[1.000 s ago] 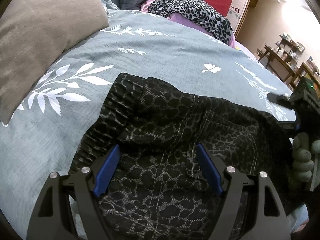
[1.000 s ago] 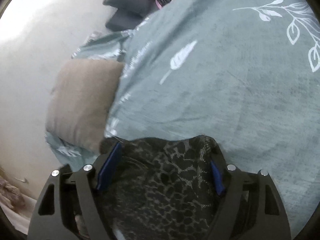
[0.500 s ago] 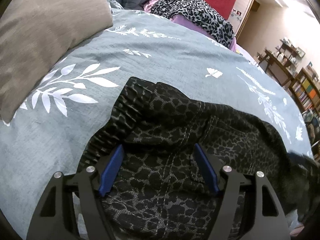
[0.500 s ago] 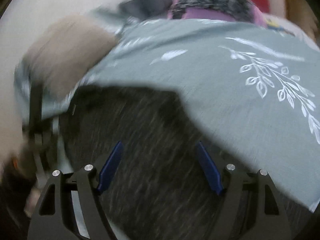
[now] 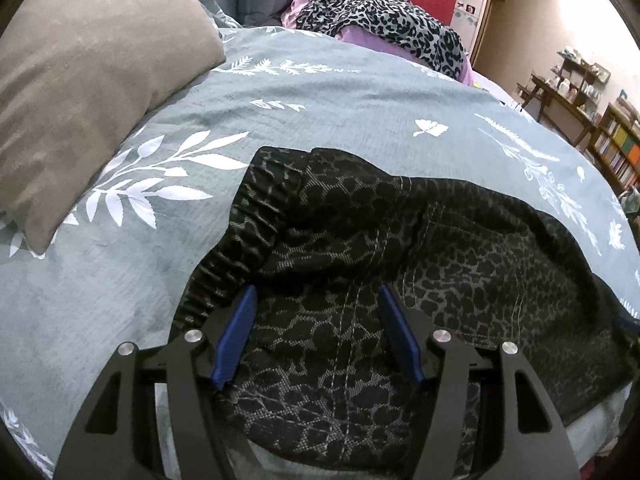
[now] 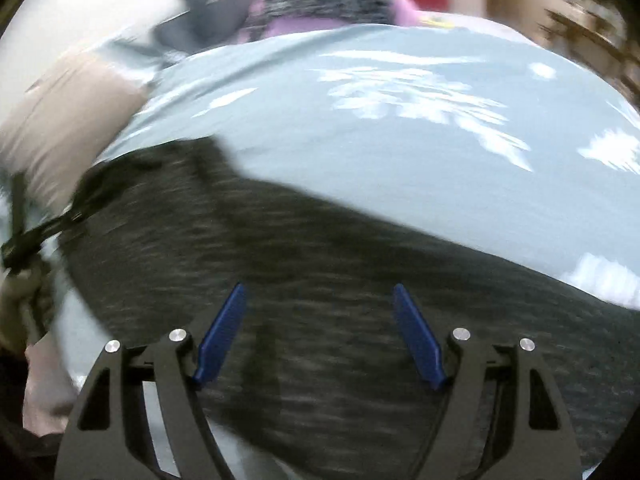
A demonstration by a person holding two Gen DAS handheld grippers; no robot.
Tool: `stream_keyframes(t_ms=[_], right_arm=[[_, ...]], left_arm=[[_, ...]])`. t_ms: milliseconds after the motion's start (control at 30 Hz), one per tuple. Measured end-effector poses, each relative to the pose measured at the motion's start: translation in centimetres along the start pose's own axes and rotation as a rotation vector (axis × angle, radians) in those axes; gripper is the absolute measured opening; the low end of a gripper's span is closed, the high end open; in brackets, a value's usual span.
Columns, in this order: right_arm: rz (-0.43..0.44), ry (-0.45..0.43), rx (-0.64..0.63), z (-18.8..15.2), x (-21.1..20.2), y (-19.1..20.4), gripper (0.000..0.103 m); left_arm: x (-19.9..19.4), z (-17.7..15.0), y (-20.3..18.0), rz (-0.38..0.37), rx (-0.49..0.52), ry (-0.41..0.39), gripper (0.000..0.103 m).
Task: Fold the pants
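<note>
Dark leopard-print pants (image 5: 360,248) lie crumpled on the grey leaf-print bedspread (image 5: 320,96), waistband toward the left. My left gripper (image 5: 316,304) is open, its blue pads either side of the pants fabric near the waistband, low over it. In the blurred right wrist view the pants (image 6: 280,248) stretch from left to right across the bed. My right gripper (image 6: 320,304) is open above the fabric. The left gripper and the gloved hand holding it (image 6: 24,240) show at the far left of that view.
A tan pillow (image 5: 92,60) lies at the left of the bed. A leopard-print cloth over a purple bundle (image 5: 384,12) sits at the far end. Wooden shelves and a bookcase (image 5: 600,120) stand beyond the right edge. The bed's near edge is just below the grippers.
My right gripper has let go of the pants end and swung right along the bed, its view now blurred. My left gripper has barely moved; the right gripper has left its view.
</note>
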State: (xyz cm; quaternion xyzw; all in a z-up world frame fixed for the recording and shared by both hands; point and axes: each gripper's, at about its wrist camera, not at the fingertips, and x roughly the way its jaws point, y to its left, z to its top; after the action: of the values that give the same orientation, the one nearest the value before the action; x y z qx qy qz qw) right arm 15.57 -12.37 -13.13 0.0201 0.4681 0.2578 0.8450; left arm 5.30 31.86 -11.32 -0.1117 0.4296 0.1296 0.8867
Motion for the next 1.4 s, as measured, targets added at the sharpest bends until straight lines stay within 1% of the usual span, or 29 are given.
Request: stream_keyframes(t_ms=[100, 133, 200, 233, 300, 333, 433, 500, 567, 633, 733, 767, 833, 900, 967, 1067, 1233, 1367, 1400], right_arm=[[-0.088, 0.015, 0.085, -0.9, -0.1, -4.7, 0.077], [-0.101, 0.011, 0.121, -1.3, -0.4, -6.2, 0.075], [-0.079, -0.011, 0.154, -1.9, -1.5, -7.7, 0.075], [-0.071, -0.029, 0.147, -2.1, -2.3, -7.7, 0.075], [-0.031, -0.054, 0.096, -2.5, -3.3, -6.4, 0.075], [-0.017, -0.061, 0.073, -2.7, -3.8, -5.8, 0.075], [0.065, -0.063, -0.034, -3.4, -4.2, -2.7, 0.075], [0.111, -0.049, -0.115, -3.8, -3.8, -0.5, 0.075], [0.112, -0.043, -0.197, -3.9, -3.1, 1.9, 0.075], [0.103, -0.037, -0.273, -4.4, -2.7, 3.4, 0.075], [0.094, -0.032, -0.344, -5.1, -2.5, 4.6, 0.075], [0.078, -0.032, -0.361, -5.1, -2.4, 4.8, 0.075], [0.058, -0.024, -0.38, -5.3, -2.1, 4.9, 0.075], [0.051, -0.014, -0.377, -5.5, -2.2, 5.0, 0.075], [0.058, -0.013, -0.371, -5.6, -2.1, 4.8, 0.075], [0.063, -0.016, -0.376, -5.8, -2.5, 4.7, 0.075], [0.066, -0.01, -0.372, -6.2, -2.7, 4.0, 0.075], [0.05, -0.009, -0.37, -6.1, -2.5, 3.8, 0.075], [0.044, -0.012, -0.374, -6.1, -2.4, 3.9, 0.072]], left_arm=[[-0.1, -0.1, -0.1, 0.006, 0.005, 0.003, 0.064], [-0.2, -0.1, -0.2, 0.01, 0.007, 0.007, 0.064], [-0.8, 0.1, -0.8, 0.025, 0.012, 0.01, 0.063], [-1.3, 0.1, -1.1, 0.034, 0.019, 0.004, 0.065], [-2.4, 0.2, -1.9, 0.048, 0.034, -0.007, 0.075], [-3.0, 0.2, -2.2, 0.045, 0.04, -0.018, 0.077], [-4.5, -0.1, -3.2, 0.03, 0.074, -0.021, 0.077], [-4.9, -0.6, -3.4, 0.017, 0.078, 0.003, 0.077], [-5.1, -1.3, -3.2, -0.018, 0.043, 0.037, 0.077], [-5.1, -1.9, -2.5, -0.059, -0.017, 0.067, 0.077], [-5.3, -2.6, -1.5, -0.11, -0.095, 0.091, 0.077], [-5.3, -2.7, -1.3, -0.122, -0.114, 0.093, 0.077], [-5.4, -2.7, -0.9, -0.147, -0.15, 0.097, 0.077], [-5.1, -2.8, -0.8, -0.178, -0.18, 0.125, 0.077], [-4.8, -2.9, -0.7, -0.186, -0.209, 0.151, 0.077], [-5.5, -3.1, -0.5, -0.183, -0.226, 0.139, 0.077], [-6.4, -3.1, 0.8, -0.169, -0.299, 0.12, 0.077], [-5.6, -2.7, 1.5, -0.213, -0.346, 0.128, 0.077], [-5.1, -2.5, 1.6, -0.229, -0.358, 0.132, 0.077]])
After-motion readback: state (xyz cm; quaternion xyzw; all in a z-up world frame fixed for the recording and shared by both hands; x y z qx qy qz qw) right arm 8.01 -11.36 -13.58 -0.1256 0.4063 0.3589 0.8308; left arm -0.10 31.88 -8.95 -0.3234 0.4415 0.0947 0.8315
